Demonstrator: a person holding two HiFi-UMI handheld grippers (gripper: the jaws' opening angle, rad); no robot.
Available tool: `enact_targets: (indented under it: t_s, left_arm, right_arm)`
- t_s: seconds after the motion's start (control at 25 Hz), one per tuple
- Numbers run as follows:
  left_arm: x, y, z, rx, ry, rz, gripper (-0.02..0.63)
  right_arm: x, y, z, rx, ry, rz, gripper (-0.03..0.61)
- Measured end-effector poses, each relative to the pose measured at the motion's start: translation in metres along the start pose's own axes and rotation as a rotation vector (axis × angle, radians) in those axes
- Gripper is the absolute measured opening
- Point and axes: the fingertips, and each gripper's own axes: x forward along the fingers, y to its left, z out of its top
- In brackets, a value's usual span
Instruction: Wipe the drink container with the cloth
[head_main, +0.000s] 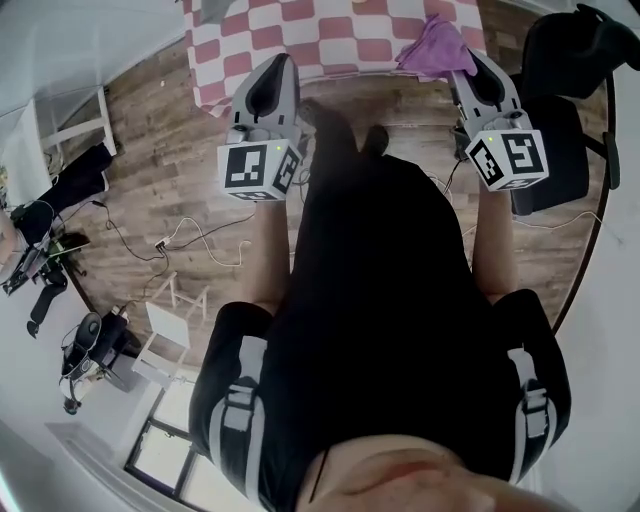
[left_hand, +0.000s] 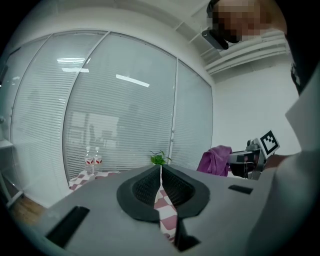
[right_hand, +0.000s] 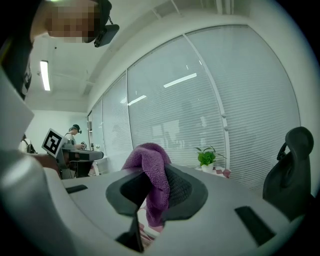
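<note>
While right claw (right_hand: 150, 173) pinches it, cloth (right_hand: 153, 187) hangs vertically.

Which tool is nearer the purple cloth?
Right. The right tool is clamped on the cloth; the left tool is shut and empty, well apart to its left.

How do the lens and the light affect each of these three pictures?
Head view: strong fisheye, floor planks bend. Left gripper view: lamp reflections streak the glass wall, corners black. Right gripper view: window frames bow; purple cloth looks sharp.
</note>
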Motion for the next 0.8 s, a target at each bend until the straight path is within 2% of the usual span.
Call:
enact_targets:
  t_s: [0.2, 0.48, 0.8]
  left_arm:
    - [0.003, 0.0, 0.003, -0.008, 0.006, -0.017, 0.04]
    - [0.0, -0.039, -0.002, 0.007, 0.014, -0.079, 0.04]
    - [0.006, -0.033, -0.001, 0.024, 0.019, -0.077, 0.04]
  right_arm:
    - [-0.004, -0.003, 0.011, 0.011, -0.006, -0.028, 0.086]
    - [-0.035, 0.001, 0.009, 0.006, -0.01, -0.051, 0.086]
    - [-0.034, -0.002, 0.009, -0.004, -0.009, -0.059, 0.084]
